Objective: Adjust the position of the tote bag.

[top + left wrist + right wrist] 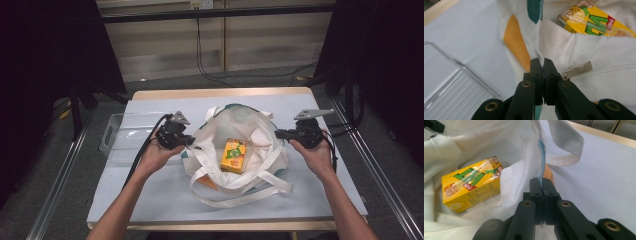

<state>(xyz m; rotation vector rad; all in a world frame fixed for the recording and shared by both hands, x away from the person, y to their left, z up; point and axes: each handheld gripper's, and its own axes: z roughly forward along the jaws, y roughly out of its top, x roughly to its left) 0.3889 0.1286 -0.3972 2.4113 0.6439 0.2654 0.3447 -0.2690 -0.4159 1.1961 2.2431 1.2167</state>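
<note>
High view: left claw (189,141) and right claw (278,133) each pinch the tote bag's (250,127) rim, holding it spread around the centre-frame juice carton (233,155).

bag (235,150): white cloth, marked with orange and teal patches | carton (233,155): yellow, printed with green letters, lemon pictures and a red label | desk (150,195): covered in pale blue-grey, edged in light wood | tray (122,135): clear, ribbed | fingers (536,72): black, studded with brass rivets

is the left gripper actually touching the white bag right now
Touching. In the left gripper view the left gripper has its jaws shut on a fold of the bag's white rim.
</note>
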